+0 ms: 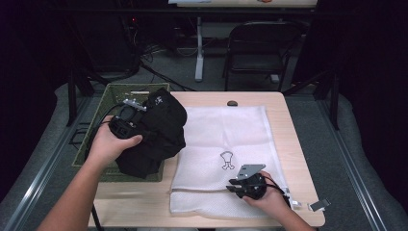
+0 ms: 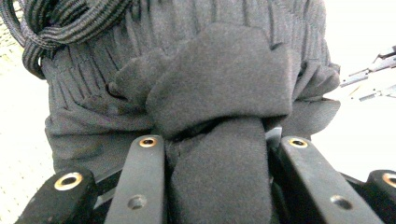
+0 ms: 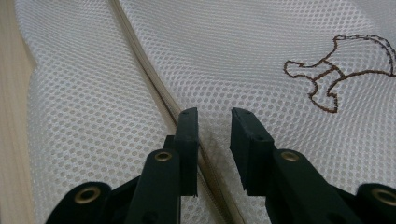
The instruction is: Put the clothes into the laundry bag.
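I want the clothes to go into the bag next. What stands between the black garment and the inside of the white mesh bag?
The zipper looks closed, so the white mesh laundry bag lies flat and shut. The right gripper straddles it, not clamped. The left gripper holds the black garment over the green basket.

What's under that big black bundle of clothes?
The black clothes, clamped in the left hand-held gripper, hang over a green basket. Its rim and near wall show; whatever lies inside beneath the clothes is covered.
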`<act>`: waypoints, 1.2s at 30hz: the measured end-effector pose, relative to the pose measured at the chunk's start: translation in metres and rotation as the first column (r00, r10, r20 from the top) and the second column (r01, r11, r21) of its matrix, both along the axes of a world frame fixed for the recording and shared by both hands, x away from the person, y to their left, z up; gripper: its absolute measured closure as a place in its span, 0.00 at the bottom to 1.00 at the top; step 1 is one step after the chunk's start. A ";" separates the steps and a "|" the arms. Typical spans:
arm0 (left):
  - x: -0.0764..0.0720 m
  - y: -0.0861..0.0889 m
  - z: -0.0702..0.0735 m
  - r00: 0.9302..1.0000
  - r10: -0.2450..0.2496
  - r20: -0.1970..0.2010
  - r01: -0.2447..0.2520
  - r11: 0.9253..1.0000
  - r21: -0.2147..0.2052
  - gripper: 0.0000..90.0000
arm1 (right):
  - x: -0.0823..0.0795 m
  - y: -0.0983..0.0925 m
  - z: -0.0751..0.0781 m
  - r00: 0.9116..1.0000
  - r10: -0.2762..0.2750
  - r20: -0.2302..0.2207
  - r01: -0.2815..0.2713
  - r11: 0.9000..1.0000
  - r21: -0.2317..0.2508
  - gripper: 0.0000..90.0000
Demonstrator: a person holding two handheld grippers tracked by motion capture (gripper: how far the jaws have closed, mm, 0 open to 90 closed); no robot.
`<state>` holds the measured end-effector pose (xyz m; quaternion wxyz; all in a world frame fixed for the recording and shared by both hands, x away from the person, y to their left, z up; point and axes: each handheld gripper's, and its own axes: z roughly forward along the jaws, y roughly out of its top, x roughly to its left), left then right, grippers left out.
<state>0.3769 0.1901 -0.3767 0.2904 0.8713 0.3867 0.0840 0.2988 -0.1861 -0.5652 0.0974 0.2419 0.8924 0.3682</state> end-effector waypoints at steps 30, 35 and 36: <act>-0.003 -0.017 -0.006 0.999 -0.047 -0.003 0.047 0.999 -0.012 0.74 | -0.003 0.006 -0.006 0.999 0.036 -0.014 -0.037 0.996 -0.081 0.91; -0.003 -0.022 -0.009 0.998 -0.064 -0.010 0.064 0.998 -0.010 0.74 | -0.003 0.006 -0.006 0.999 0.028 -0.019 -0.030 0.996 -0.082 0.92; -0.003 -0.023 -0.009 0.998 -0.063 -0.009 0.063 0.998 -0.013 0.74 | -0.003 0.006 -0.006 0.999 0.030 -0.021 -0.031 0.996 -0.080 0.92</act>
